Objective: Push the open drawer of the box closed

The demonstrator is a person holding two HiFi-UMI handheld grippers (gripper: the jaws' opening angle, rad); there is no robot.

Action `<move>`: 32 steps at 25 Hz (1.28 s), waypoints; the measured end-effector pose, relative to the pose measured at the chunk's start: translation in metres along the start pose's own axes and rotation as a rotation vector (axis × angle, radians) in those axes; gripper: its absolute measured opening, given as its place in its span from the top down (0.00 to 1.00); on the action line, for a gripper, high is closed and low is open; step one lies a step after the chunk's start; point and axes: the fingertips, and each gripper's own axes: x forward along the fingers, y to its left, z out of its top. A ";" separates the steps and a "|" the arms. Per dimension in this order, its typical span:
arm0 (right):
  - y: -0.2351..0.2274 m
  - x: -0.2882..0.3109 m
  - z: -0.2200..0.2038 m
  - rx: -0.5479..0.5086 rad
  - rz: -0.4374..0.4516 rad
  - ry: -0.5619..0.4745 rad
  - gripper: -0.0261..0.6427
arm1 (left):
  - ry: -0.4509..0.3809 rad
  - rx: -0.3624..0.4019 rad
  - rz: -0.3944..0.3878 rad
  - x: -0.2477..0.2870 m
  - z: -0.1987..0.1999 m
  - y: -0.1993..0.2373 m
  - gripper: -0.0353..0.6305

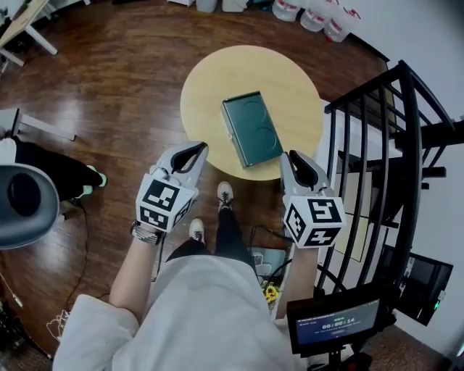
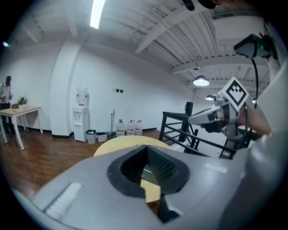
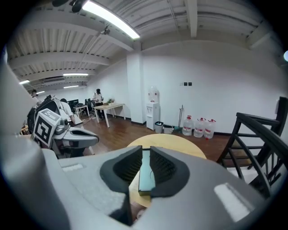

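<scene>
A dark green flat box [image 1: 251,129] lies on the round yellow table [image 1: 210,80], and from above I cannot make out its drawer. My left gripper [image 1: 194,152] hangs just short of the table's near edge, left of the box; its tips meet with nothing between them [image 2: 146,150]. My right gripper [image 1: 297,161] hangs by the box's near right corner, clear of it. Its pads stand a narrow gap apart [image 3: 146,155], and through that gap the box [image 3: 147,177] shows farther off on the table [image 3: 180,143]. Each gripper sees the other: the right gripper [image 2: 193,119], the left gripper [image 3: 92,137].
A black metal railing [image 1: 377,145] stands close on the right of the table. Water bottles [image 1: 319,14] line the far wall. The person's shoes [image 1: 225,192] are under the table's near edge. A screen [image 1: 333,319] sits low right, and a grey round object [image 1: 22,203] at the left.
</scene>
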 end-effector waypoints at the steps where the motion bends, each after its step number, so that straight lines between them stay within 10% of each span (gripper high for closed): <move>1: 0.004 -0.007 0.003 -0.008 -0.008 -0.015 0.90 | -0.017 0.007 0.002 -0.005 0.006 -0.002 0.94; 32: -0.011 -0.184 0.032 0.011 -0.129 -0.303 0.95 | -0.232 0.157 0.009 -0.084 0.086 -0.101 0.94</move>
